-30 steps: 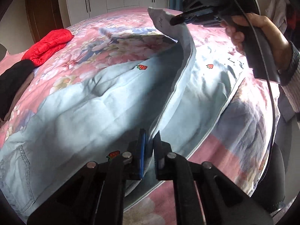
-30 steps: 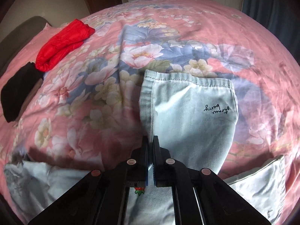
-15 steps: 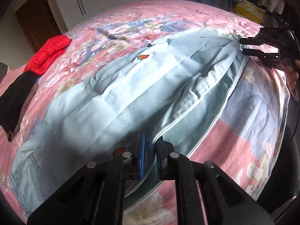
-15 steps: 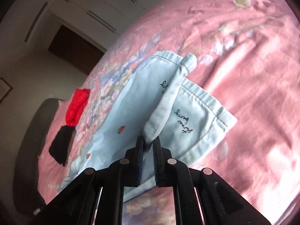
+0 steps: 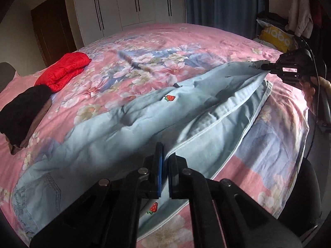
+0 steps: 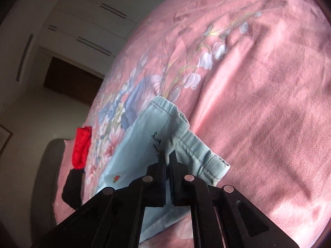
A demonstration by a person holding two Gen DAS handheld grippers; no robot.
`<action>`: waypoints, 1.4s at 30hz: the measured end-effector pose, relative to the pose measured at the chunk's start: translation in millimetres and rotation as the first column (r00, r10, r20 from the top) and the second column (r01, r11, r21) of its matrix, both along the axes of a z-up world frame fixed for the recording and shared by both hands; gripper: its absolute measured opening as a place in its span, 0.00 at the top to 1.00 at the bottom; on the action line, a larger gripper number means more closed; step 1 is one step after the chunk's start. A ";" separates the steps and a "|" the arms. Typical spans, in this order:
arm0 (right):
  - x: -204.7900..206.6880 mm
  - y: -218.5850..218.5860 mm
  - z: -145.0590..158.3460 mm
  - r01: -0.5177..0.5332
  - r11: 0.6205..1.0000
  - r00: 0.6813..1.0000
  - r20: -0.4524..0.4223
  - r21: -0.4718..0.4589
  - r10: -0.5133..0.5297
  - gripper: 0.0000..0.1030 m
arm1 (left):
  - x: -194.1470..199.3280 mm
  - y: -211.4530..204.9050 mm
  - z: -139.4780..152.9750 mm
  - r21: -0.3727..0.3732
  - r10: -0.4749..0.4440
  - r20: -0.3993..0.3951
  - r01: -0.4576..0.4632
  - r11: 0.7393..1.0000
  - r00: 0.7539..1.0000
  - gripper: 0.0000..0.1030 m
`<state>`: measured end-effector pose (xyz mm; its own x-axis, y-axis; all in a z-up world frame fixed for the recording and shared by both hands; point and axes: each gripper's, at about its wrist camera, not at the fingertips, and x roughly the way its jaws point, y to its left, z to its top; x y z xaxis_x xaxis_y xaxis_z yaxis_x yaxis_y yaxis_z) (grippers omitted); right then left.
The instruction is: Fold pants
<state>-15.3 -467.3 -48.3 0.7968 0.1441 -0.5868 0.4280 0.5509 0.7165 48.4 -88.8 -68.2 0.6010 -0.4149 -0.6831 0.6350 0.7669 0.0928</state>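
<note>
Pants [image 5: 144, 122]: pale blue denim w/ strawberry motifs, spread lengthwise across pink floral bedspread [image 5: 157, 41], one leg laid over the other, long edge running along near side of bed. Waist and pocket end at lower left of left wrist view; hem end at far right.

Left gripper [image 5: 164, 161]: fingers closed tight on folded seam edge approx mid-length; cloth seen pinched between pads.

Right gripper [image 6: 168, 160]: fingers closed on doubled hem, just beside embroidered script; same gripper seen from left wrist view [image 5: 266, 67] pulling hem end taut, slightly raised off bedspread.

Handling, judged: soft, limp, no stiffness of own; sags and puckers between the two holds, ridges visible mid-leg. Light to moderate wt. Not fragile. Denim weave prob. not slippery, but doubled layers may shear apart if pinch catches top layer only. Best holds: stitched hems, seams, waistband; thicker, less creep.

Containers: none evident. Yellow bag [image 5: 276, 38] beyond far corner of bed, contents not discernible.

Also on bedspread, well apart from pants: red garment [image 5: 63, 70], dark garment [image 5: 22, 111].
</note>
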 end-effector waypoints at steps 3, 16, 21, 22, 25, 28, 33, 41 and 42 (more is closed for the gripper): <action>-12.2 0.9 17.8 -0.033 0.999 0.999 0.043 -0.010 0.033 0.95 | -10.2 4.2 4.6 0.020 -0.015 0.024 0.014 1.000 1.000 0.96; -34.8 -2.2 -6.3 0.006 0.995 0.989 -0.144 -0.096 -0.020 0.84 | -34.5 27.7 -16.3 0.068 0.017 -0.042 -0.014 0.998 0.999 0.72; -35.8 43.7 43.9 -0.052 0.910 0.995 -0.104 -0.411 0.010 0.69 | -41.2 103.4 10.3 -0.132 0.237 -0.092 -0.247 0.960 0.967 0.54; -27.5 60.8 47.4 -0.124 0.892 0.991 -0.105 -0.434 0.086 0.69 | -40.8 124.3 12.4 -0.177 0.298 -0.124 -0.317 0.932 0.946 0.55; -2.0 117.0 48.4 -0.325 0.797 0.945 -0.137 -0.509 0.298 0.69 | -40.9 190.6 9.0 -0.293 0.459 -0.253 -0.520 0.802 0.851 0.57; 15.3 169.6 38.1 -0.482 0.698 0.865 -0.162 -0.530 0.474 0.69 | -48.5 251.0 1.1 -0.380 0.549 -0.390 -0.672 0.636 0.740 0.57; 30.4 235.9 7.5 -0.649 0.510 0.737 -0.302 -0.565 0.604 0.69 | -63.4 320.2 -13.8 -0.487 0.570 -0.540 -0.782 0.388 0.619 0.57; 22.7 257.3 -16.0 -0.695 0.415 0.702 -0.432 -0.587 0.566 0.69 | -32.7 329.4 -40.4 -0.477 0.497 -0.657 -0.823 0.308 0.567 0.58; 23.9 257.0 -15.7 -0.699 0.421 0.700 -0.433 -0.578 0.567 0.69 | -27.4 327.9 -42.9 -0.473 0.490 -0.668 -0.828 0.300 0.560 0.59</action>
<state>8.6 -210.2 -64.0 0.5430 0.0977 -0.8340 -0.1895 0.9818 -0.0084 21.0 239.1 -111.1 0.7015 -0.3888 -0.5972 -0.2826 0.6176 -0.7340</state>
